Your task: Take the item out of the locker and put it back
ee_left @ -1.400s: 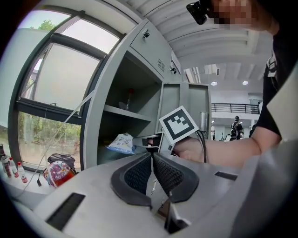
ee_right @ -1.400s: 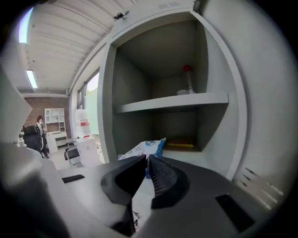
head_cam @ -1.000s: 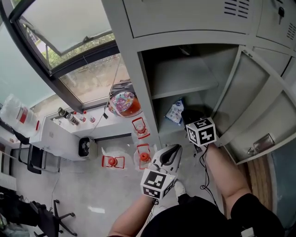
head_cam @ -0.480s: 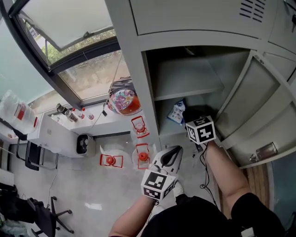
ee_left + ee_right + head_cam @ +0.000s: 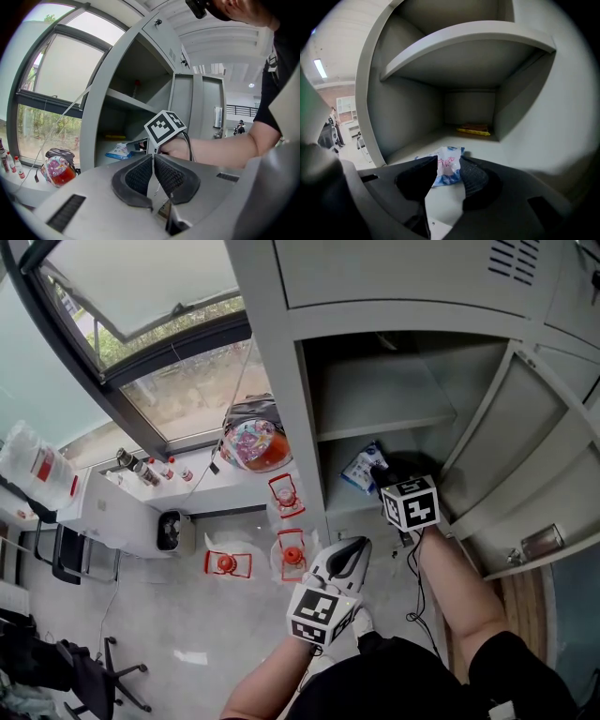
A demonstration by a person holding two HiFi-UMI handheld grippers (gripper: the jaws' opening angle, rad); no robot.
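In the locker [image 5: 281, 427], a shelf [image 5: 384, 395] divides the open compartment. Below it, a packet [image 5: 359, 468] lies on the compartment floor, near the front and towards the left. A second packet [image 5: 473, 129] lies against the far wall. The door [image 5: 525, 456] stands open on the right, and a bag [image 5: 251, 444] sits just left of the locker.

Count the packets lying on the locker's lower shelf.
2: a blue-and-white packet at the front, a yellow packet at the very back. Part of the shelf is hidden, so more are possible.

Daylight comes in through a big dark-framed window [image 5: 131, 296] with greenery [image 5: 112, 357] outside, falling on a pale grey floor [image 5: 187, 624], a white desk [image 5: 108, 517] beneath the glass and a black wheeled chair [image 5: 108, 679].
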